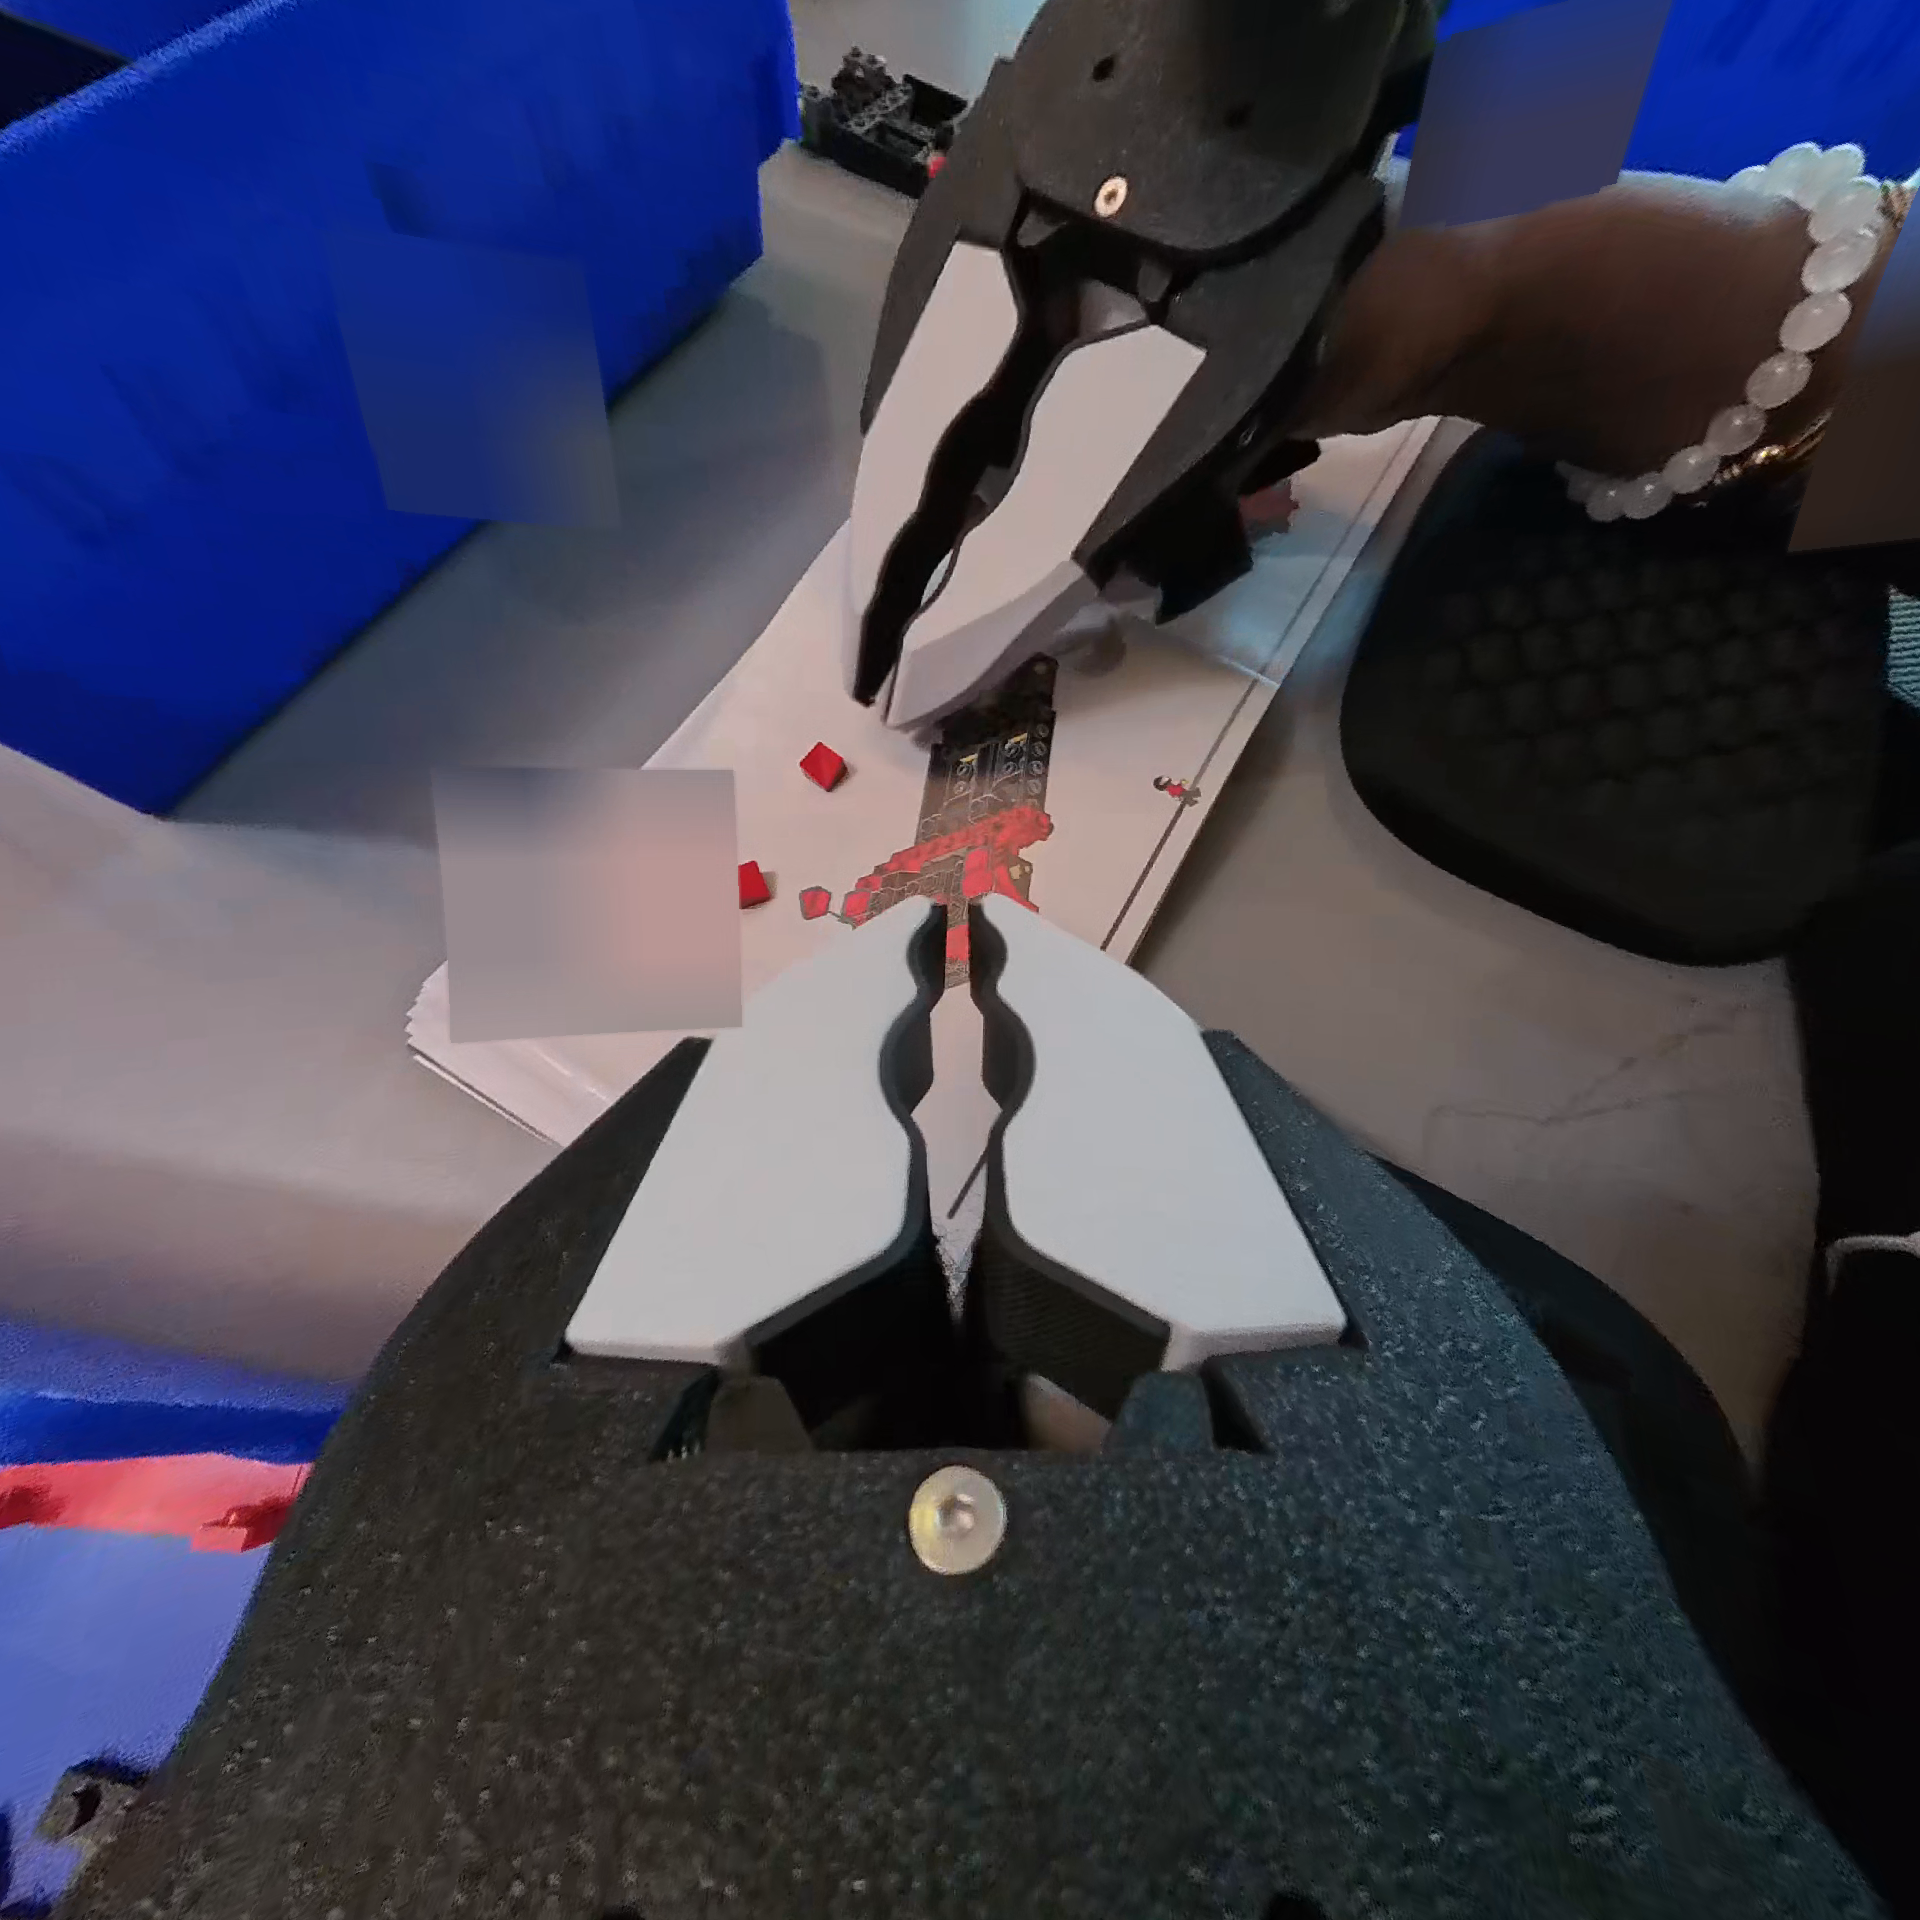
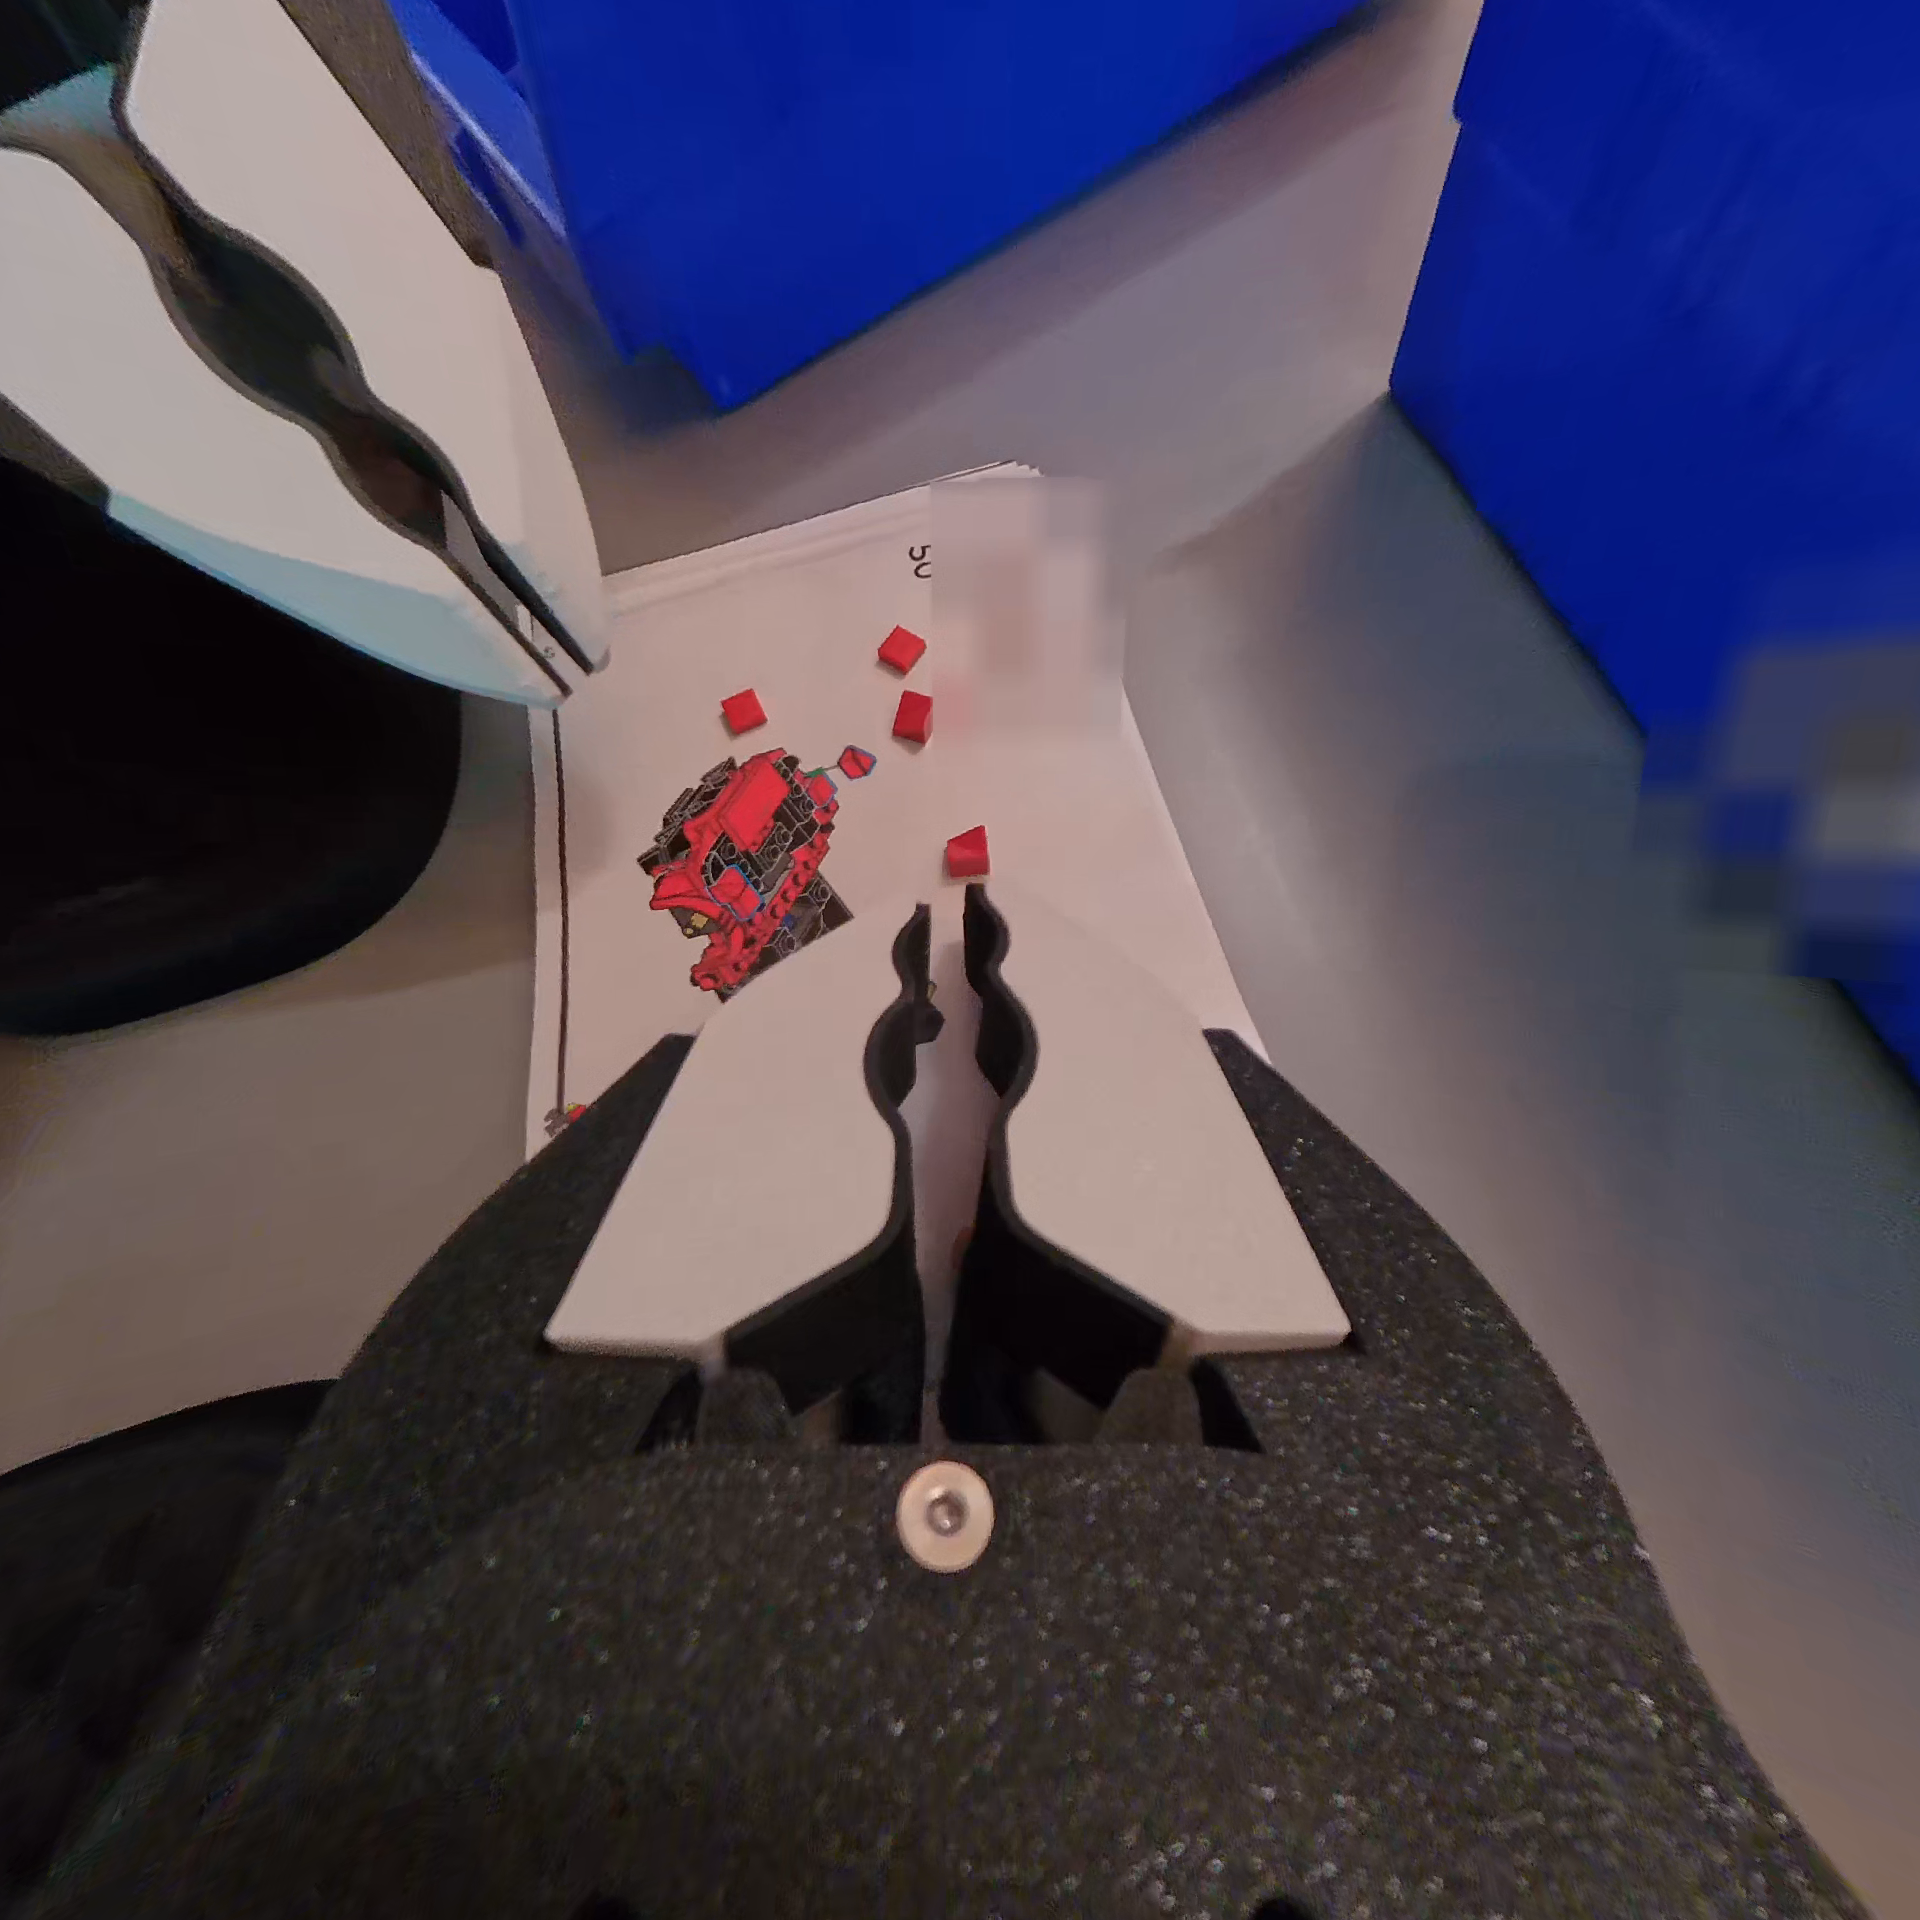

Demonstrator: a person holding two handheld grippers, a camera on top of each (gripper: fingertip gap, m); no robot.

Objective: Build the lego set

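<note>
Several small red sloped bricks lie on the open white instruction booklet (image 2: 1039, 831). One red brick (image 2: 968, 854) lies just ahead of my right gripper (image 2: 945, 904), whose fingers stand nearly together with nothing between them. Other red bricks (image 2: 743, 711) (image 2: 900, 646) (image 2: 912, 715) lie farther off. My left gripper (image 1: 956, 914) is shut and empty, low over the printed picture of a red model (image 1: 966, 852). In the left wrist view the right gripper (image 1: 883, 696) points down at the page near a red brick (image 1: 823, 767); another brick (image 1: 753, 885) lies by a blurred patch. The left gripper (image 2: 566, 665) shows at upper left in the right wrist view.
Large blue bins (image 1: 364, 312) (image 2: 935, 156) stand along the table's far side. A pile of black Lego parts (image 1: 883, 104) sits at the back. A black mesh chair (image 1: 1621, 707) is at the table edge. A hand with a white bead bracelet (image 1: 1808, 343) holds the right gripper. About 7 cm separates my left fingertips from my right.
</note>
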